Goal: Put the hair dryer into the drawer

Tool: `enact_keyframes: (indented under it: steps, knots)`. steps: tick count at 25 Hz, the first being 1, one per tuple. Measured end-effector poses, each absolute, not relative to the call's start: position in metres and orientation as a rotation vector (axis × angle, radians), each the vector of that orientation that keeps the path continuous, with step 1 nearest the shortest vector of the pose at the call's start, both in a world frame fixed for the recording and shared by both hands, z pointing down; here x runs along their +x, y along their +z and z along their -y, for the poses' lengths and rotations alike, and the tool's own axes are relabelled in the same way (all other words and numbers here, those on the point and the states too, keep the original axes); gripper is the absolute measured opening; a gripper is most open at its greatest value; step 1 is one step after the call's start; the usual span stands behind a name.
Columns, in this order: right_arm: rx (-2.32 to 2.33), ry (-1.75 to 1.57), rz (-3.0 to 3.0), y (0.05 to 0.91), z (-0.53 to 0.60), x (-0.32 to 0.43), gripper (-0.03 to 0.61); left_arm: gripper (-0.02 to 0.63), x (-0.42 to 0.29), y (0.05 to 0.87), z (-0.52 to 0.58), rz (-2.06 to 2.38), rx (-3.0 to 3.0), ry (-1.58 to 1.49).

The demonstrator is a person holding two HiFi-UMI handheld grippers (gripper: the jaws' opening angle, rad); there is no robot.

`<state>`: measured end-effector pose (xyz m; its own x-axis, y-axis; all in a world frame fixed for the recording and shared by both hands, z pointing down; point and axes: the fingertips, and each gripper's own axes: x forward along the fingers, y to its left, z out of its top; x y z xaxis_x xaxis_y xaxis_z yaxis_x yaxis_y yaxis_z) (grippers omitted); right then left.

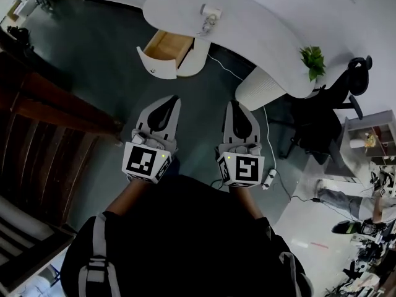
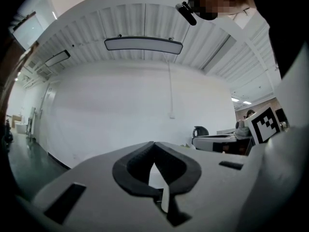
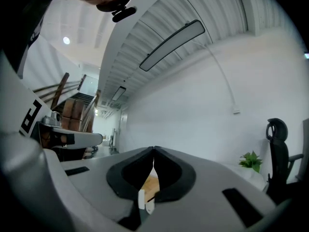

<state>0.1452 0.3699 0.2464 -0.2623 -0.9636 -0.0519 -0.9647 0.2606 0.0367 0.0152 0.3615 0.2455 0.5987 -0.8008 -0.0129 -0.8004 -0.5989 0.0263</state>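
Note:
A white hair dryer [image 1: 210,11] lies on top of the white curved desk [image 1: 260,23] at the far side of the room. Below it the desk's drawer [image 1: 168,48] stands pulled out, its wooden inside showing. My left gripper [image 1: 176,99] and right gripper [image 1: 233,104] are held side by side over the dark floor, well short of the desk, both pointing towards it. In the left gripper view the left gripper [image 2: 153,144] has its tips together with nothing between them. In the right gripper view the right gripper [image 3: 153,149] is likewise shut and empty, with the wooden drawer [image 3: 150,185] seen through its gap.
A potted plant [image 1: 313,59] stands on the desk's right end, with a black office chair [image 1: 346,88] beside it. A wooden staircase [image 1: 43,129] runs along the left. A cable and power strip [image 1: 270,177] lie on the floor at the right. A person [image 1: 365,206] stands at the far right.

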Motion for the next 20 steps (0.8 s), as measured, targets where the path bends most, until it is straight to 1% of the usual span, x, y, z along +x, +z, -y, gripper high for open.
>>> enact_keyframes:
  steps: [11,20]
  knots:
    - [-2.027,0.069,-2.381,0.250,-0.249,0.114,0.023,0.008,-0.005,0.250,-0.233,1.220,2.868,-0.001]
    - [-2.077,0.080,-2.360,0.249,-0.194,0.096,0.023,0.008,-0.019,0.255,-0.177,1.137,2.874,-0.026]
